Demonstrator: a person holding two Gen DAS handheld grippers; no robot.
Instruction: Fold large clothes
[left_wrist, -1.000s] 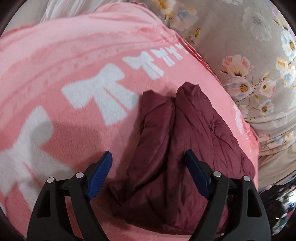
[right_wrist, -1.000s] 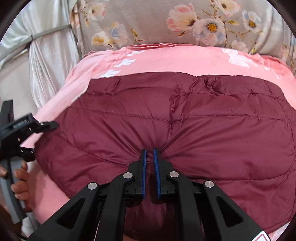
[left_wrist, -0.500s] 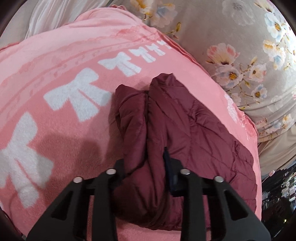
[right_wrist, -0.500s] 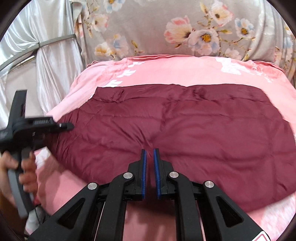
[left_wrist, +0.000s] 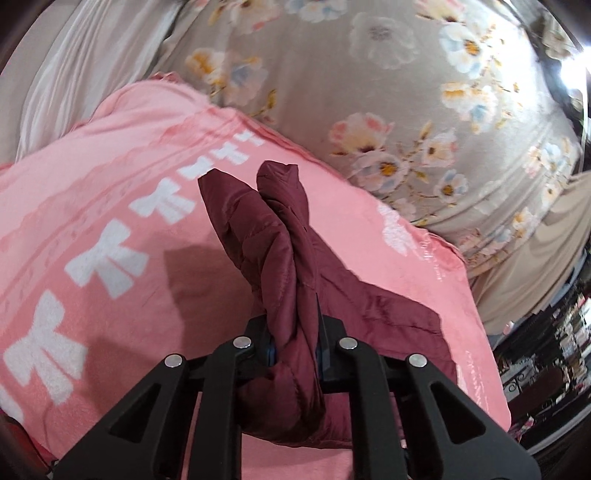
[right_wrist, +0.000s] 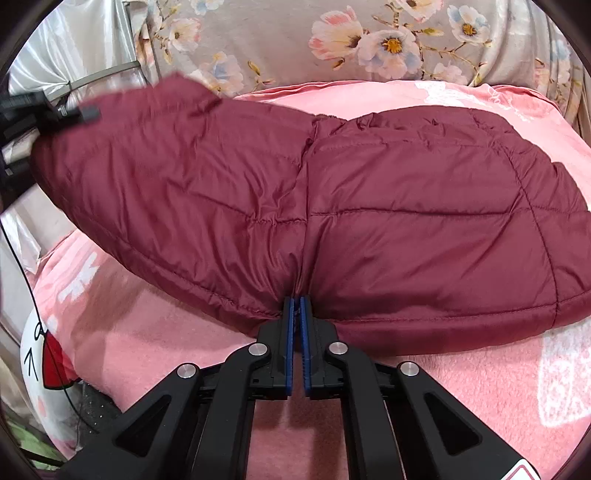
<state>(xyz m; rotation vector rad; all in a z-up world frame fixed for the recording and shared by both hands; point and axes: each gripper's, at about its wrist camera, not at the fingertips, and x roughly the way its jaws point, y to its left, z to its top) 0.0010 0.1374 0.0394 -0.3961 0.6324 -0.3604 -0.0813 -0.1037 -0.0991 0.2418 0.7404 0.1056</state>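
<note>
A maroon quilted puffer jacket (right_wrist: 369, 206) lies on a pink blanket with white bows (left_wrist: 92, 229). My left gripper (left_wrist: 295, 339) is shut on a thick bunched end of the jacket (left_wrist: 280, 236) and holds it lifted above the blanket. My right gripper (right_wrist: 296, 306) is shut on the jacket's near hem at its middle seam. In the right wrist view the left gripper (right_wrist: 44, 110) shows at the far left, with the jacket's left end raised off the blanket. The jacket's right part rests on the blanket.
A grey floral sheet (left_wrist: 406, 110) covers the bed behind the pink blanket (right_wrist: 480, 387). White curtains (right_wrist: 74, 48) hang at the left. A white cartoon-face cushion (right_wrist: 40, 354) sits beside the blanket's lower left edge. Dark clutter (left_wrist: 546, 362) lies off the right side.
My left gripper closed on the jacket's end and lifted it up. The jacket's left part rose off the blanket. My right gripper stayed shut on the hem.
</note>
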